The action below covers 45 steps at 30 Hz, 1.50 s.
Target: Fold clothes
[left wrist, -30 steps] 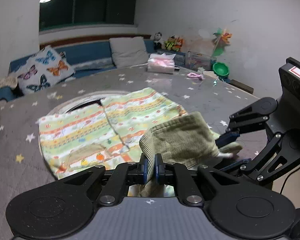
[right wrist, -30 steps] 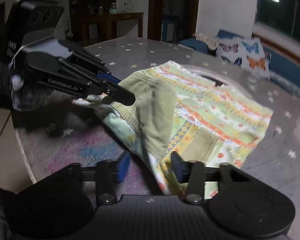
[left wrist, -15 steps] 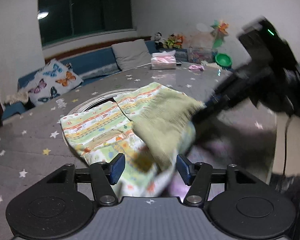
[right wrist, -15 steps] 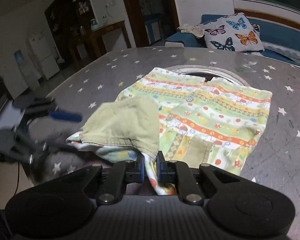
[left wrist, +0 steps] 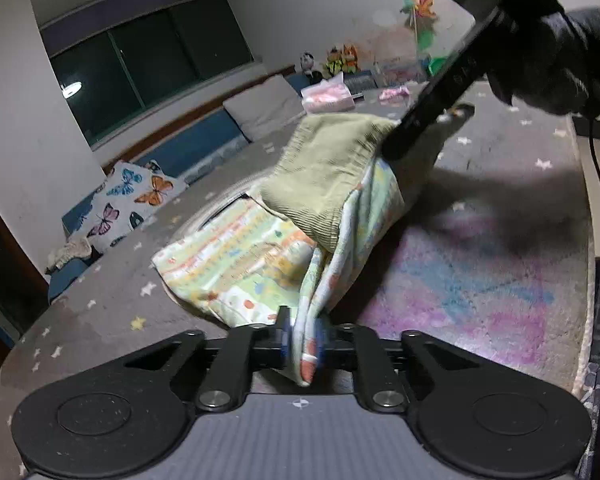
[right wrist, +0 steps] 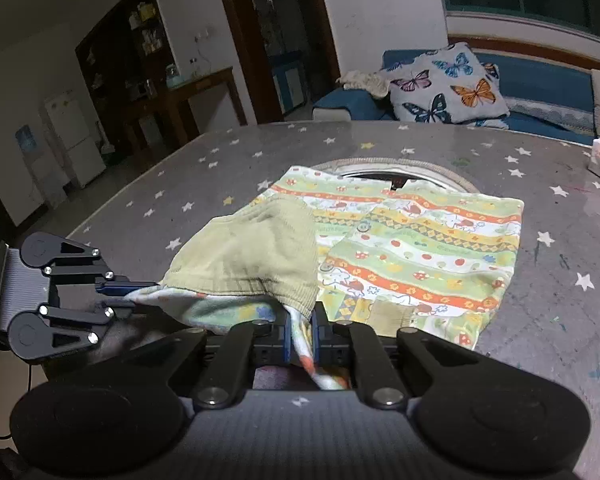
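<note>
So the small patterned shirt [right wrist: 416, 248], pale green with orange stripes and a cartoon print plus an olive corduroy lining, is spread on the grey star-print tablecloth [right wrist: 204, 184], with its near edge lifted off the cloth. The olive lining side is flipped up and shown on the raised part.

In the left wrist view, the left gripper [left wrist: 300, 338] is seen clamped down on a hanging fold of the printed fabric. Its jaws have just been closing, and the cloth is pinched tight between the blue pads [left wrist: 285, 336]. The right gripper [left wrist: 400, 148] is caught from the side here, a blurry black bar reaching in from the upper right and biting the raised olive corner, held by a dark-gloved hand [left wrist: 556, 64]. A pink and blue smear on the tablecloth to the right, a row of toys [left wrist: 340, 60] and a pink tissue pack [left wrist: 326, 96] at the far edge are only shown in this view.

In the right wrist view, the right gripper [right wrist: 302, 338] is closed nearly all the way on a twisted bit of the shirt hem. The left gripper [right wrist: 140, 296] is seen at the far left, its tips on the lifted edge. The flat far half of the shirt, buttons included, is only laid out clearly here. A butterfly-print cushion [right wrist: 448, 84] on the blue sofa is seen in both.
</note>
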### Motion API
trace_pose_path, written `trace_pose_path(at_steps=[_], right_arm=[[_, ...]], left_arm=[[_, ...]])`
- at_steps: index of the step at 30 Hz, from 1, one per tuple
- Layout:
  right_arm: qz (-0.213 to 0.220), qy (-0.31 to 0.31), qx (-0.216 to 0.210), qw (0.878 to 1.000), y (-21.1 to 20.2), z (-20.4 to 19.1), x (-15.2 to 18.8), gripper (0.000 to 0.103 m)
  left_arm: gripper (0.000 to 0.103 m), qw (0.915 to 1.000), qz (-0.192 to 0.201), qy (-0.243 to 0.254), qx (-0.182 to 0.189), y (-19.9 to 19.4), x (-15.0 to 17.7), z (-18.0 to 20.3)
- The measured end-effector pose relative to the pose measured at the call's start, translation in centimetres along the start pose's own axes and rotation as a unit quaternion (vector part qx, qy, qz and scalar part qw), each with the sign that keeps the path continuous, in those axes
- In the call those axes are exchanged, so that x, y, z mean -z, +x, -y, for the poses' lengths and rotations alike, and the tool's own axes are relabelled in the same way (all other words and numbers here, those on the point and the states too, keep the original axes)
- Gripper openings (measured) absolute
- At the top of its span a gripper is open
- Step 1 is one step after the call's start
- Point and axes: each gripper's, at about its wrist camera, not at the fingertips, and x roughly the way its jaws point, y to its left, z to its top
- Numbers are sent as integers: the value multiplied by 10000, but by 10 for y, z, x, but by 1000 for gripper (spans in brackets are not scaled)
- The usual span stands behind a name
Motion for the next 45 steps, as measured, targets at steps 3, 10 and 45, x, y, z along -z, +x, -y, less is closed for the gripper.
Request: trace_pose_path(at_steps=[3,10,45], right_arm=[[144,-45,3,9999,-12,-5,4,7],[203,-202,-159,9995,-67,-22,20,7],[-55,296,1011,9944,68,89,-47,40]], left_arm=[[6,9998,153,-63,53,-15,-6,-4],[6,9970,470,179,591,-73,-23,6],[13,9803,-1139,-1611,-117,123,-31,-117]])
